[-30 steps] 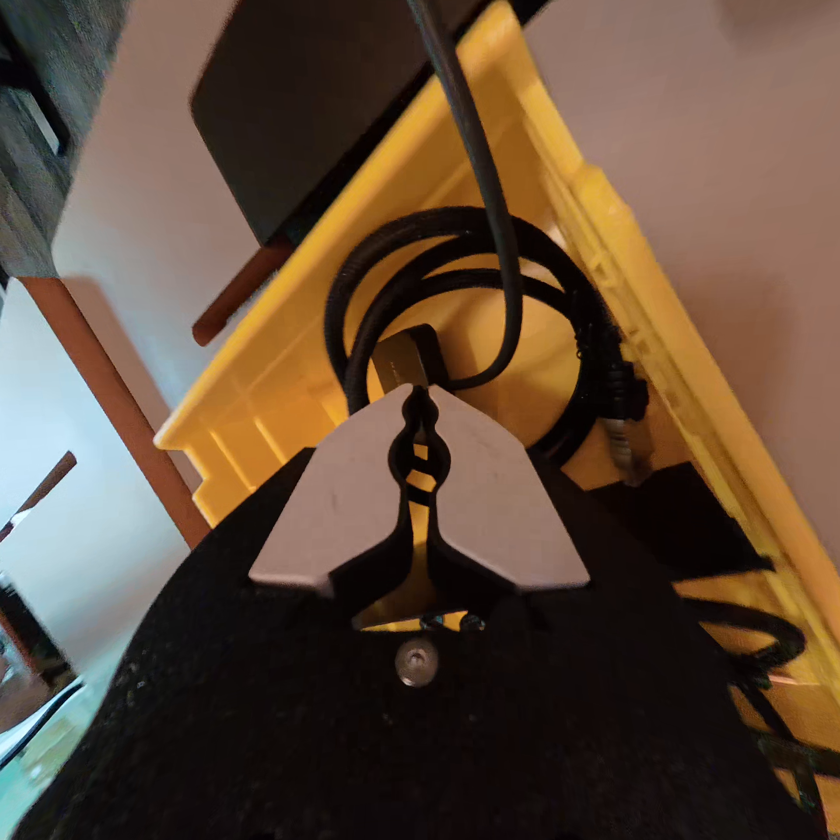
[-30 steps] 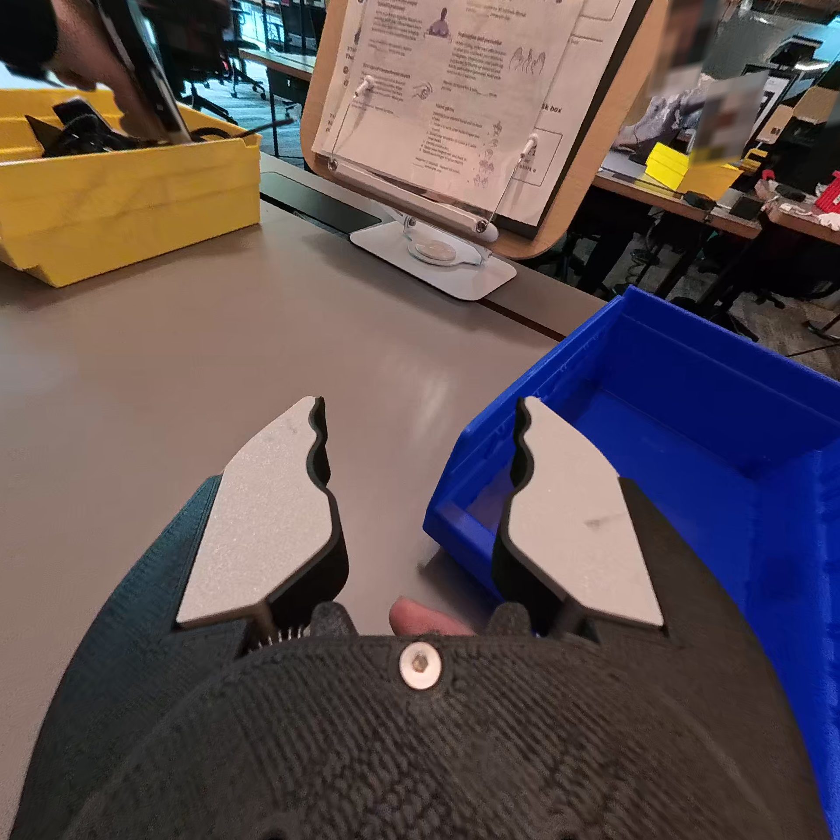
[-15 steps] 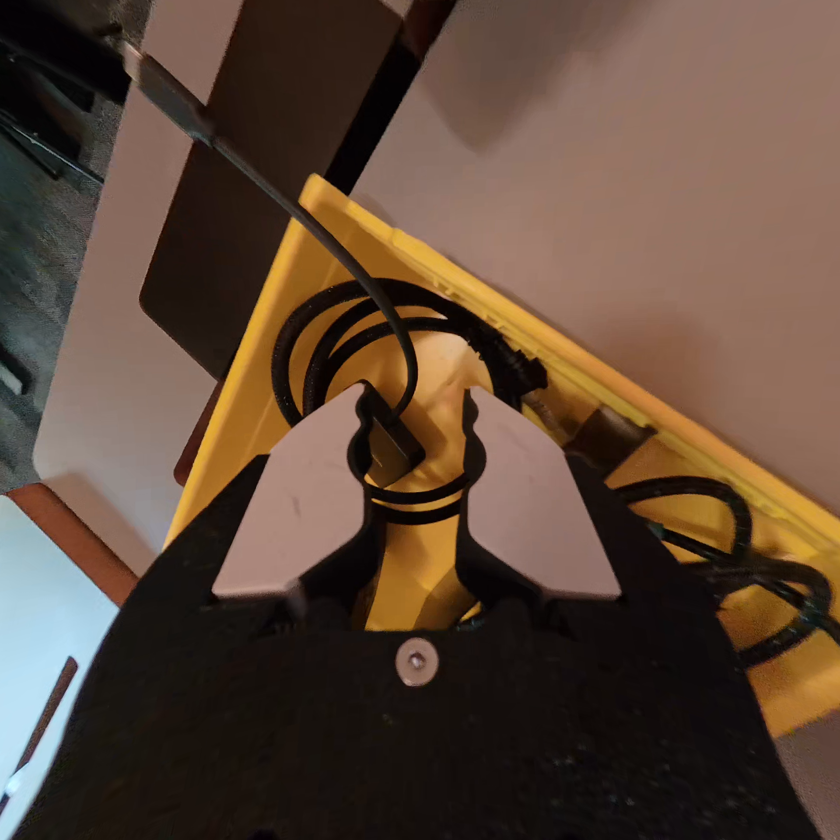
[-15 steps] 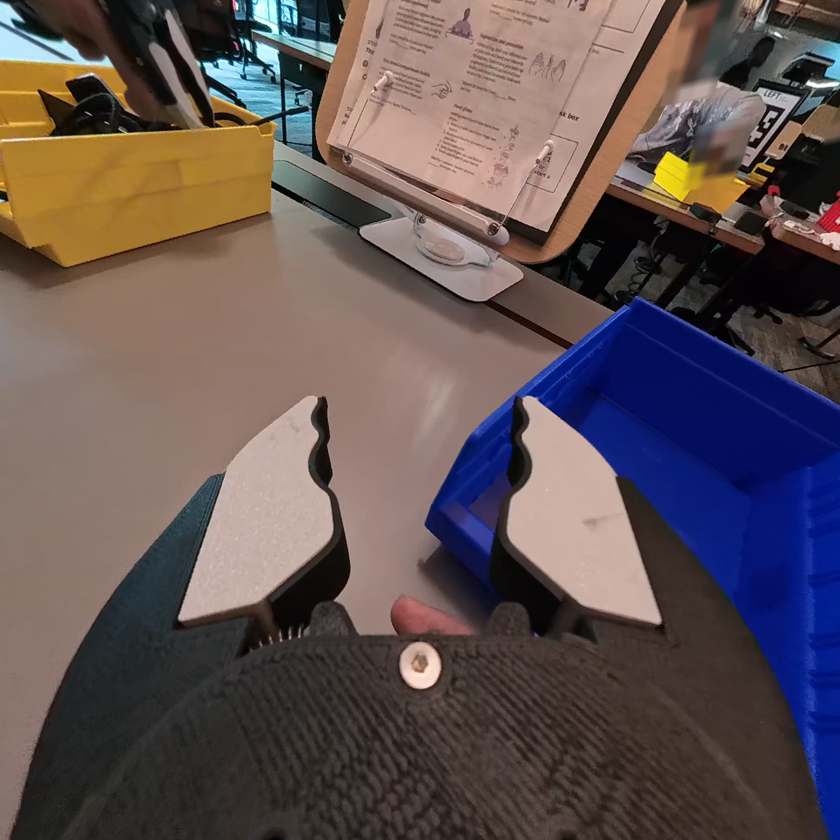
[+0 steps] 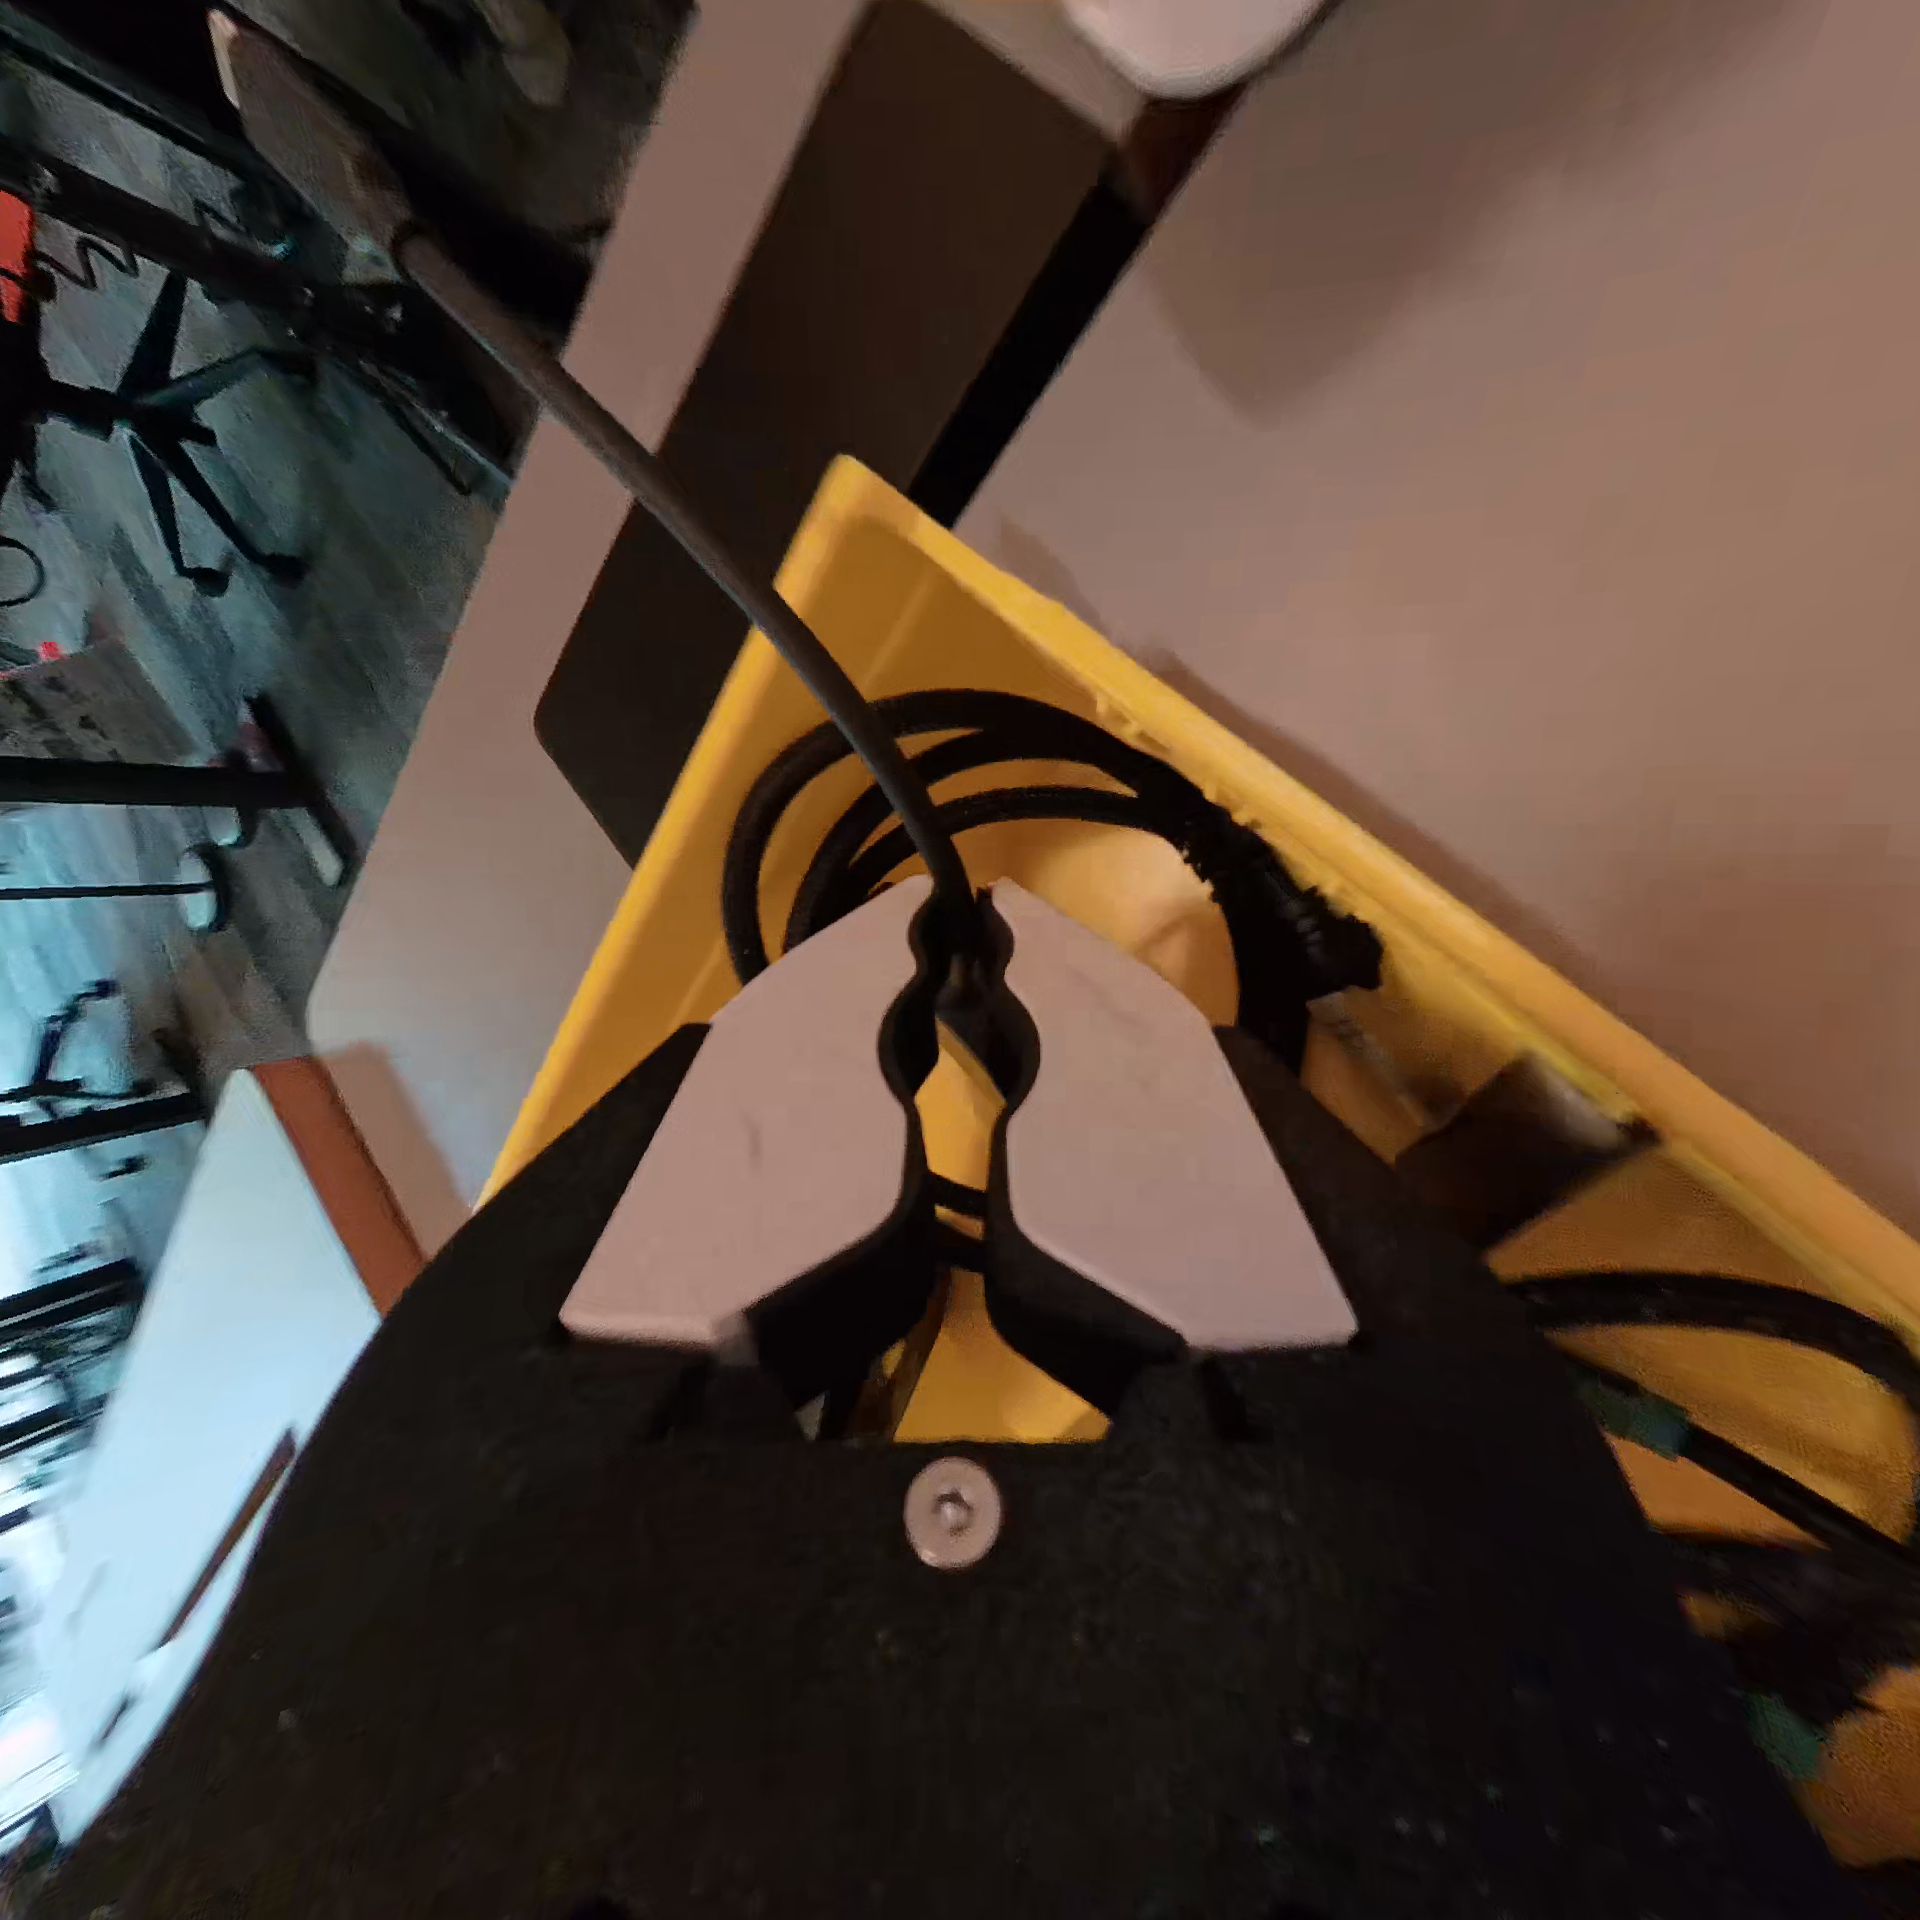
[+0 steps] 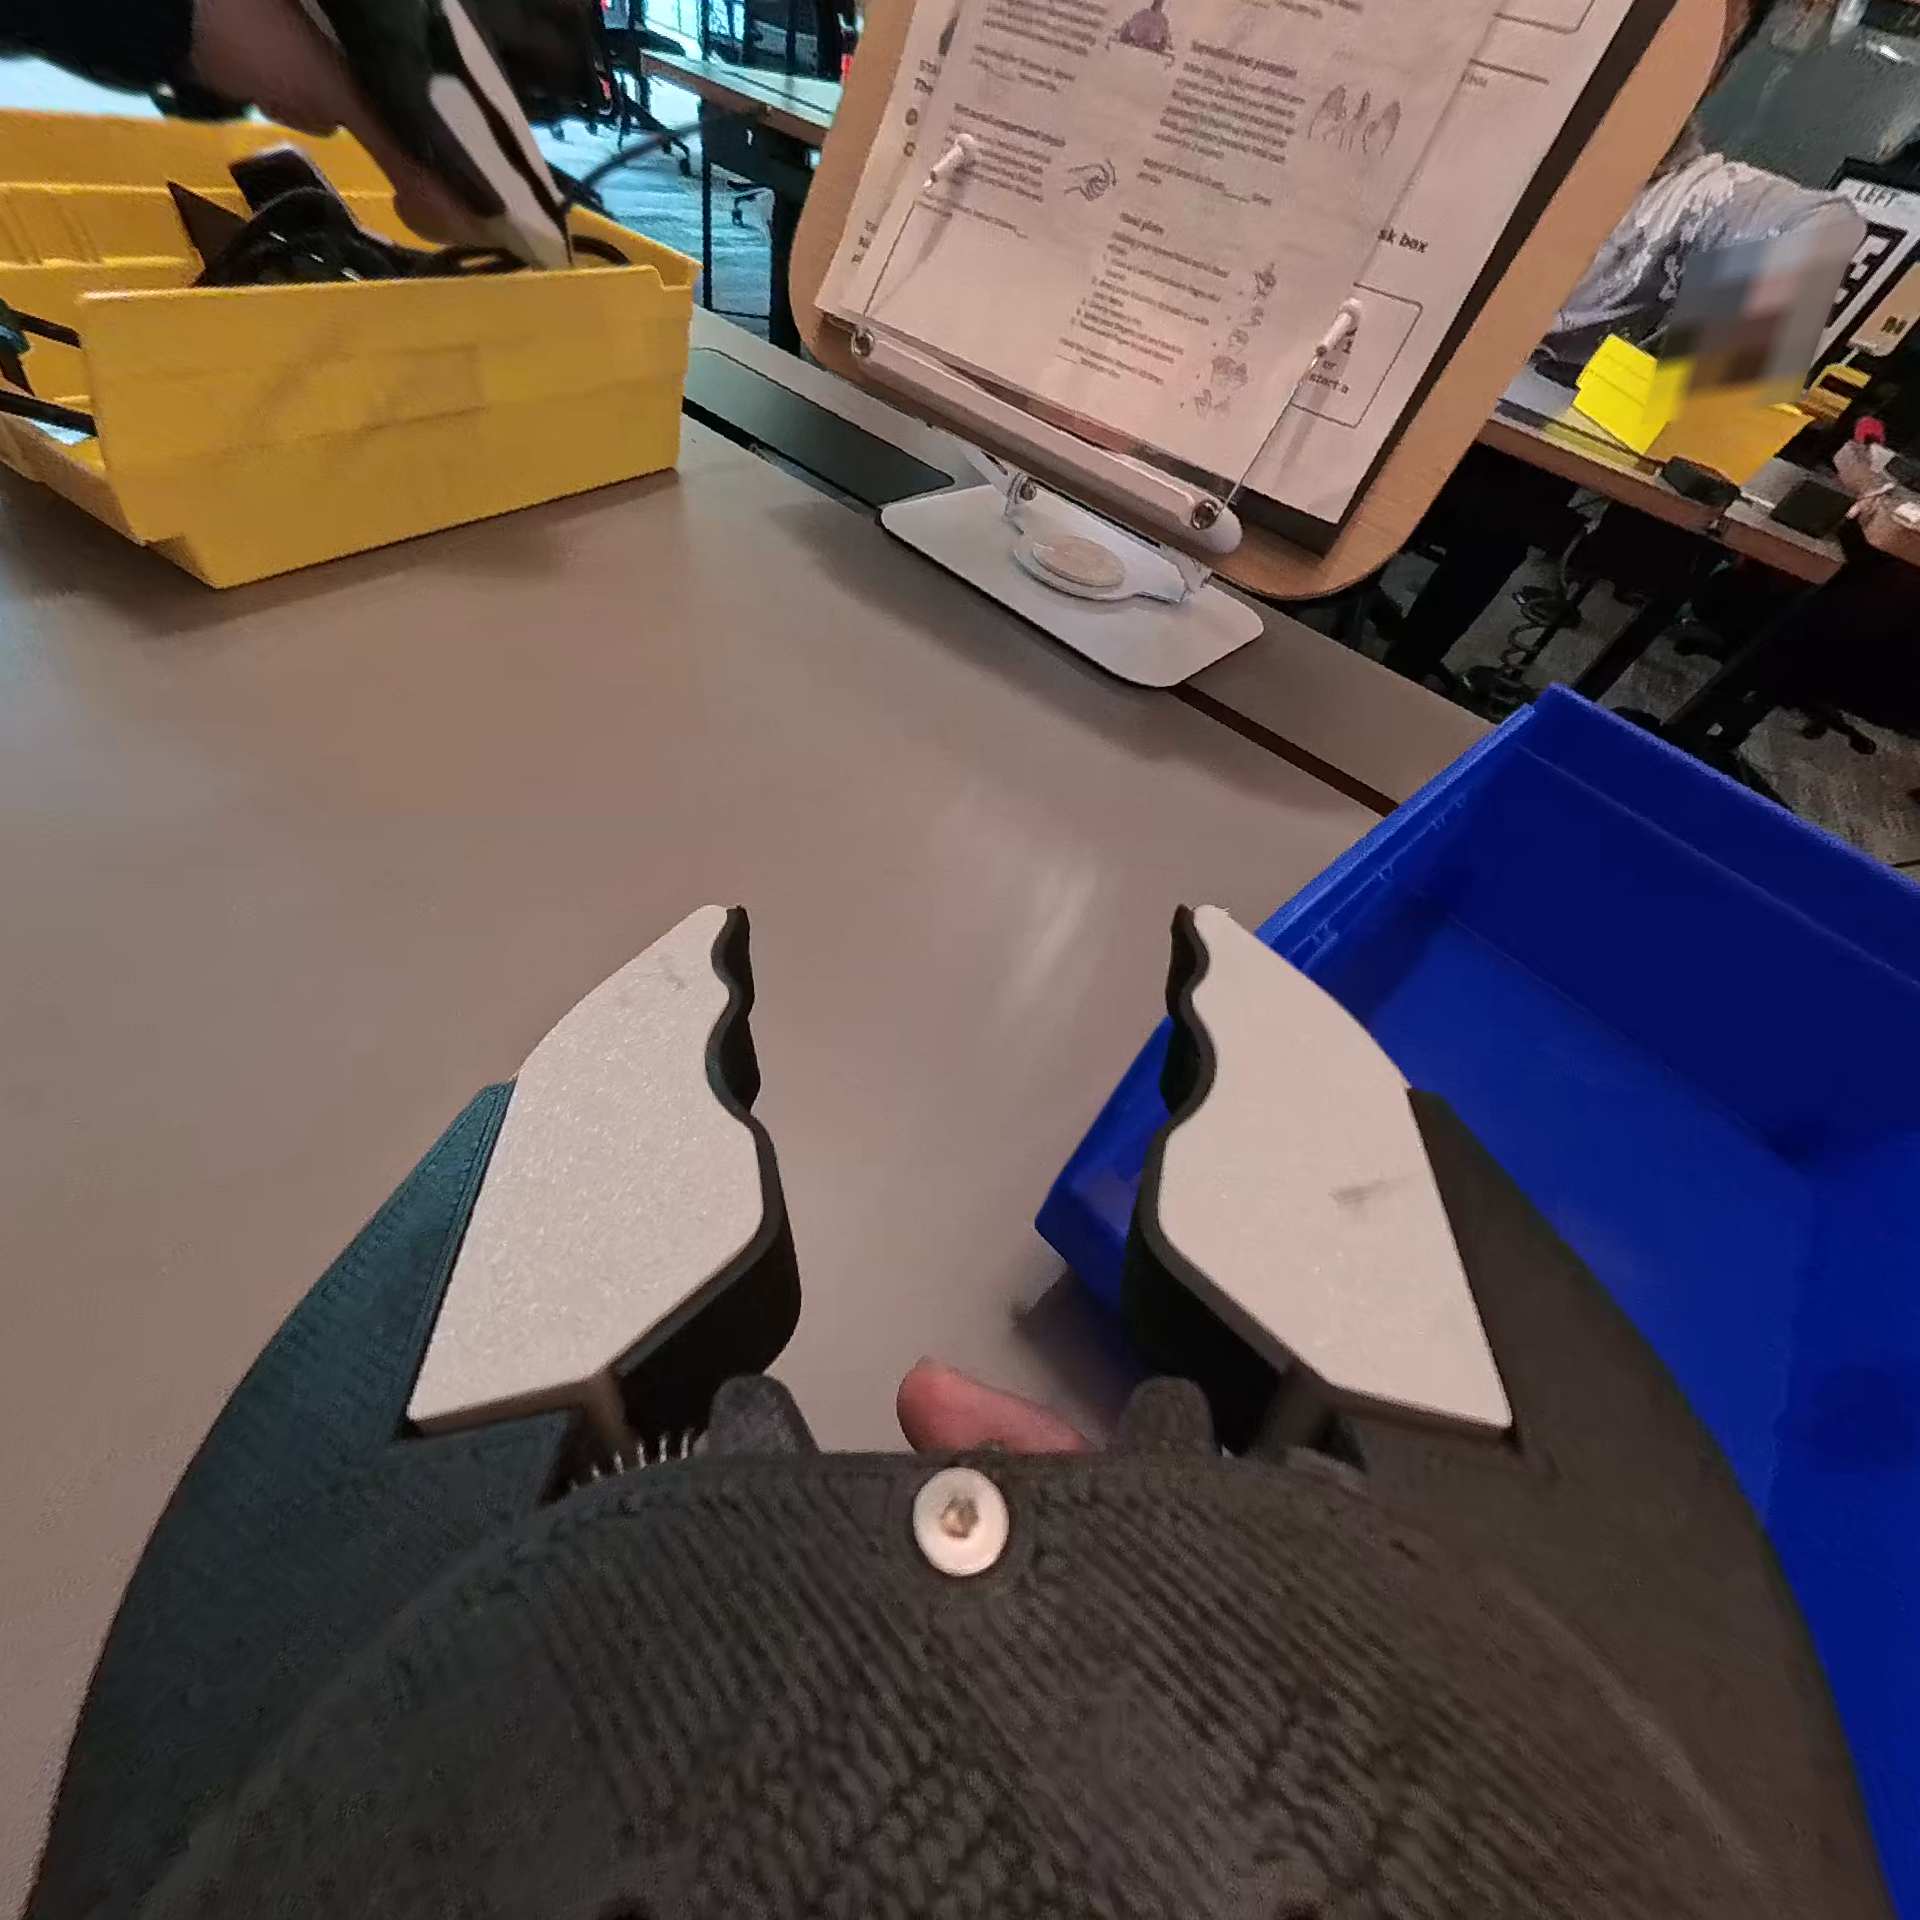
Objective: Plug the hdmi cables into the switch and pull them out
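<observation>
In the left wrist view my left gripper [image 5: 956, 902] is shut on a thin black cable [image 5: 665, 488] above the yellow bin [image 5: 914, 623]. The cable runs up and left to a plug end [image 5: 301, 135] that hangs in the air. Coiled braided black HDMI cables [image 5: 1039, 727] lie in the bin below. Whether a small black box sits between the fingers I cannot tell. In the right wrist view my right gripper [image 6: 956, 925] is open and empty over the grey table [image 6: 520, 779]. The left gripper [image 6: 499, 177] shows far off, reaching into the yellow bin [image 6: 384, 416].
A blue bin [image 6: 1558, 1039] stands just right of my right gripper, its near corner by the right finger. A document stand with papers [image 6: 1143, 312] is at the table's back edge. A dark connector [image 5: 1517, 1153] lies against the yellow bin's wall. Chairs and desks are beyond the table.
My left gripper opened around a small black box half a second ago and has shut again, now on the thin cable. It has also turned over the bin. The right gripper barely moved.
</observation>
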Motion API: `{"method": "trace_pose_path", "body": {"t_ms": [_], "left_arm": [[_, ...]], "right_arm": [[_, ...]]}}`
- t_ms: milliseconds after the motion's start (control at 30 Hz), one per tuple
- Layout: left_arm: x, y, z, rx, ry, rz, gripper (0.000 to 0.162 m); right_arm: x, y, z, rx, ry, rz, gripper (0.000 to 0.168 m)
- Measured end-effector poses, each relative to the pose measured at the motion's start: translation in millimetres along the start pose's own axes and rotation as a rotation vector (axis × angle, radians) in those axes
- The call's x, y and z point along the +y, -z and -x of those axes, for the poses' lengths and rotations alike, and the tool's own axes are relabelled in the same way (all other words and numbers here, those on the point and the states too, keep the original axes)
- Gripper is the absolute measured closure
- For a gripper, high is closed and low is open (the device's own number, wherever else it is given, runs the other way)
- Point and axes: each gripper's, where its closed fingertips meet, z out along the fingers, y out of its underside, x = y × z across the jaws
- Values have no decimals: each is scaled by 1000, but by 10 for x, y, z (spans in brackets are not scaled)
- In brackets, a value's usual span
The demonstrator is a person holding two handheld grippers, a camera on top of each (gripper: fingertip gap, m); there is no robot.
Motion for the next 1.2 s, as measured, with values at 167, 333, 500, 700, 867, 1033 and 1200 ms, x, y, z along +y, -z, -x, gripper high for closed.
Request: {"method": "trace_pose_path", "body": {"t_ms": [167,333,500,700,867,1033,1200], "left_arm": [[-327,692,115,95,193,-227,158],[-678,1606,-25,254,306,-425,159],[-932,2418,-718,474,308,-565,159],[-1045,3073,-2044,858,253,-659,158],[-1103,3450,-2876,1136,214,-734,159],[-1191,3450,-3223,1153,204,-798,158],[-1240,3457,-3363,1189,244,-835,159]], "right_arm": [[-175,43,143,-29,10,-58,92],[-362,48,455,-119,8,-130,91],[-612,70,872,-222,1,-237,82],[-825,110,1314,-195,100,-374,67],[-873,209,1734,-306,104,-429,63],[-966,317,1753,-261,24,-493,71],[-838,274,1608,-219,52,-450,89]]}}
